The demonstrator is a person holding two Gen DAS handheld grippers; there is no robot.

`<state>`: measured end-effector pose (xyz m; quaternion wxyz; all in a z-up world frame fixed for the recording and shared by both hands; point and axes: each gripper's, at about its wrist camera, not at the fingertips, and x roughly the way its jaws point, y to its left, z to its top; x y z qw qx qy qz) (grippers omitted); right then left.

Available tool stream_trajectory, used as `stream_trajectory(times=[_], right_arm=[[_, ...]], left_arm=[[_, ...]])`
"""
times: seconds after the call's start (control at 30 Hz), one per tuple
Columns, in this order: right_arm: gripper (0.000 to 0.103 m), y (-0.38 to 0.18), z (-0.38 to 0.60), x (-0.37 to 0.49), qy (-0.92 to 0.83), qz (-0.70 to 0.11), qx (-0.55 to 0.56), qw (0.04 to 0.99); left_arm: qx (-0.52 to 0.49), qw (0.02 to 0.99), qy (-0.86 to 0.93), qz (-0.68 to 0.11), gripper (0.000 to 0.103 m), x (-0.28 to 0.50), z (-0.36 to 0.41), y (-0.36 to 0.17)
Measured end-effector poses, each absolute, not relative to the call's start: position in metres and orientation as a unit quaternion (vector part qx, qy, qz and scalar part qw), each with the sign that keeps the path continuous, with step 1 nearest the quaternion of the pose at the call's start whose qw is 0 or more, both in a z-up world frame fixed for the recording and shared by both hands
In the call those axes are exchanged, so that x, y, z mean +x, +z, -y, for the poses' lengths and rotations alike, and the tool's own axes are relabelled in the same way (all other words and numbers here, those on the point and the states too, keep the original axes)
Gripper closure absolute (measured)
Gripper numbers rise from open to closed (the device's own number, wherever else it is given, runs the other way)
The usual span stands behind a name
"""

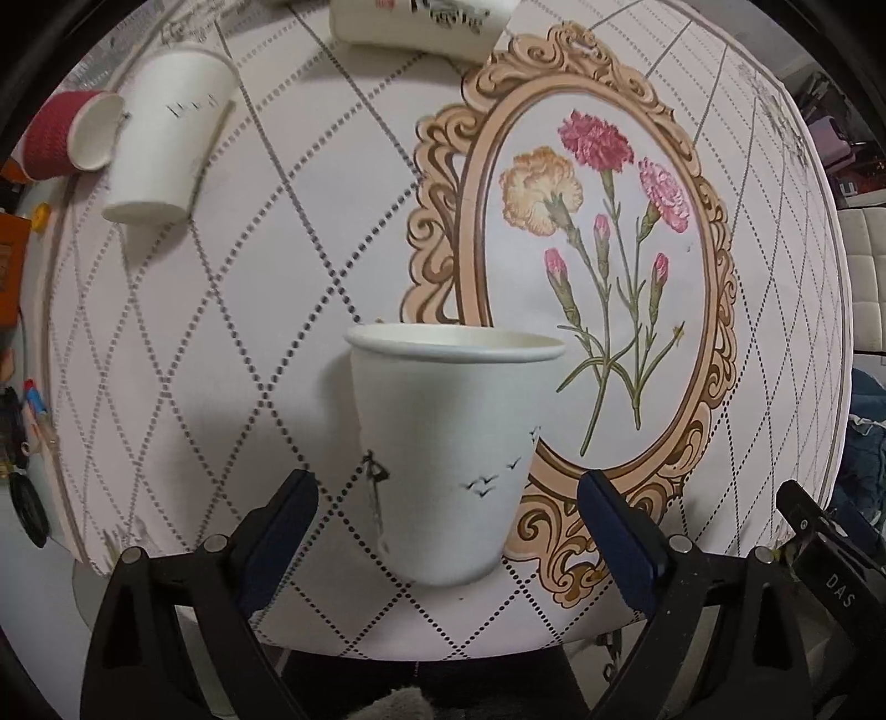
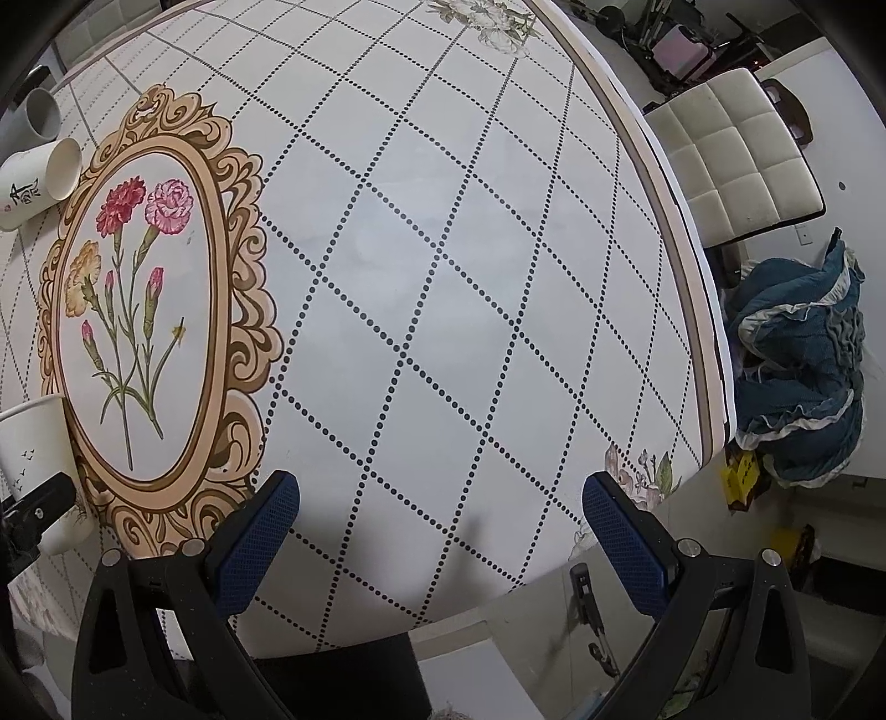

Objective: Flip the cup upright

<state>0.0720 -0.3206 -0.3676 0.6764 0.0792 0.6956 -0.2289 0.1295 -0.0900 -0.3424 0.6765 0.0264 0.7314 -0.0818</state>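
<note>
A white paper cup with small black birds [image 1: 448, 448] stands upright on the table, rim up, near the front edge. My left gripper [image 1: 448, 498] is open, its fingers apart on either side of the cup and clear of its wall. The same cup shows at the left edge of the right wrist view [image 2: 33, 448], with a left gripper finger in front of it. My right gripper [image 2: 440, 498] is open and empty over the bare tablecloth.
A second white cup [image 1: 166, 138] stands upside down at the far left, next to a red cup [image 1: 66, 135] on its side. A printed white cup [image 1: 421, 25] lies on its side at the back. A round table [image 2: 443, 249] with a flower print; chair [image 2: 736, 155] beyond its right edge.
</note>
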Motion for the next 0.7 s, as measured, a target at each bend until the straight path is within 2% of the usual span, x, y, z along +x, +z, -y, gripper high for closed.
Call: stream_trajectory(times=[0.27, 0.7], right_arm=[[0.0, -0.35, 0.317, 0.065, -0.233, -0.683, 0.086, 0.687], [0.0, -0.295, 0.277, 0.066, -0.197, -0.653, 0.092, 0.725]], left_arm=[[0.07, 0.726, -0.064, -0.681, 0.008, 0.119, 0.089, -0.293], [0.049, 0.782, -0.051, -0.619, 0.008, 0.105, 0.031, -0.216]])
